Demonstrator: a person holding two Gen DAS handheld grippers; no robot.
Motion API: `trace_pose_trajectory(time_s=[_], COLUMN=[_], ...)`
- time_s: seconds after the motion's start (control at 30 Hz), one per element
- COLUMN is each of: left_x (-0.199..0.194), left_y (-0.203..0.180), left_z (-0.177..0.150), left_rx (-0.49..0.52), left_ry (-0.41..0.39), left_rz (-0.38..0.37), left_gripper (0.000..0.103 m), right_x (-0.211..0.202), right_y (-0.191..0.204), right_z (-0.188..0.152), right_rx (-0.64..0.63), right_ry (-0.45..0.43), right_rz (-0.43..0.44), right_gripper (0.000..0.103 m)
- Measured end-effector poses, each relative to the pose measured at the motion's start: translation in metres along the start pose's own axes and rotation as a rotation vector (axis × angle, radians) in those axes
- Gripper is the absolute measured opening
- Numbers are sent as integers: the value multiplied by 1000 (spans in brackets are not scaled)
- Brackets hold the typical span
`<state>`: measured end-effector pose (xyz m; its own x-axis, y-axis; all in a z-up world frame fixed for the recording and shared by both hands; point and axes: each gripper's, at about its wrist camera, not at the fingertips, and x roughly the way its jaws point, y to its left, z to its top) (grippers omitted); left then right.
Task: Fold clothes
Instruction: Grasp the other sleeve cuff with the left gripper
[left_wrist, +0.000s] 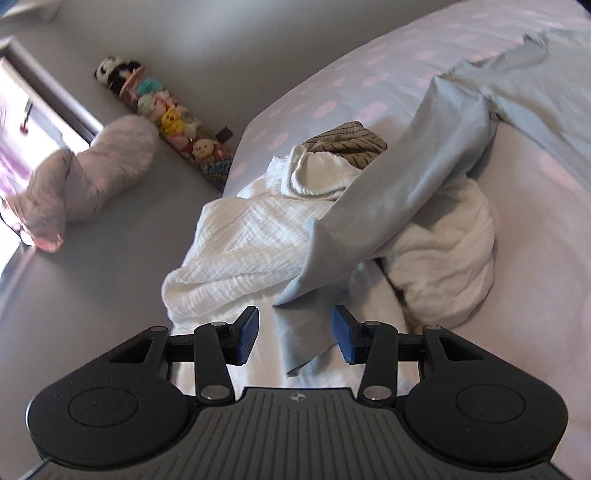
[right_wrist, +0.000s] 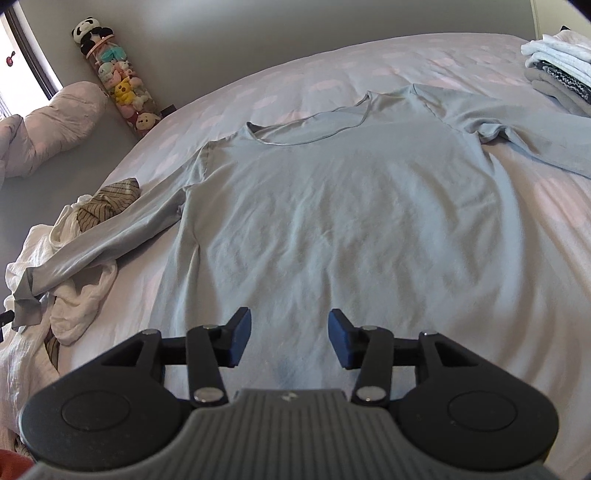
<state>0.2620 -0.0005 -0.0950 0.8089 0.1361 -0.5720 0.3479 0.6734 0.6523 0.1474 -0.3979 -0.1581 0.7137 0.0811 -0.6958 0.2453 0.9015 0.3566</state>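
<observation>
Shirt (right_wrist: 332, 206), pale blue and long-sleeved, lies flat on the bed (right_wrist: 498, 295) in the right wrist view, its long axis running from the hem at 6 o'clock to the neckline at 12 o'clock. One sleeve (right_wrist: 107, 229) stretches out toward 8 o'clock and drapes over a heap of white cloth (right_wrist: 81, 306); the other sleeve reaches toward 3 o'clock, below a stack of folded clothes (right_wrist: 557, 70) at 2 o'clock. The right gripper (right_wrist: 290, 338) hovers over the hem with its jaws spread and nothing between them. In the left wrist view the same sleeve (left_wrist: 399, 192) slants from 1 o'clock down to the cuff at 6 o'clock. The left gripper (left_wrist: 295, 336) has its jaws spread either side of the cuff; the pads do not press on it. A tube of plush toys (right_wrist: 118, 81) stands at 10 o'clock.
</observation>
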Motion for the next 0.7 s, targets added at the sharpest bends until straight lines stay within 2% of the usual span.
trace_pose_trajectory(time_s=[0.13, 0.33, 0.43, 0.5, 0.6, 0.7], left_x=[2, 19, 31, 36, 42, 46], left_y=[-11, -27, -44, -55, -67, -71], left_z=[-19, -33, -48, -60, -76, -78], left_rx=[198, 381, 588, 743, 926, 968], left_ry=[-15, -31, -60, -103, -180, -193], left_rz=[28, 35, 122, 185, 239, 235], left_gripper=[42, 42, 42, 42, 42, 38], right_x=[3, 4, 3, 4, 6, 7], right_y=[6, 9, 8, 6, 4, 3], right_z=[-7, -13, -13, -13, -14, -16], right_rx=[9, 18, 28, 43, 67, 82], right_ry=[17, 32, 37, 40, 47, 53], right_rz=[2, -3, -9, -8, -4, 3], right_gripper=[52, 53, 54, 55, 55, 55])
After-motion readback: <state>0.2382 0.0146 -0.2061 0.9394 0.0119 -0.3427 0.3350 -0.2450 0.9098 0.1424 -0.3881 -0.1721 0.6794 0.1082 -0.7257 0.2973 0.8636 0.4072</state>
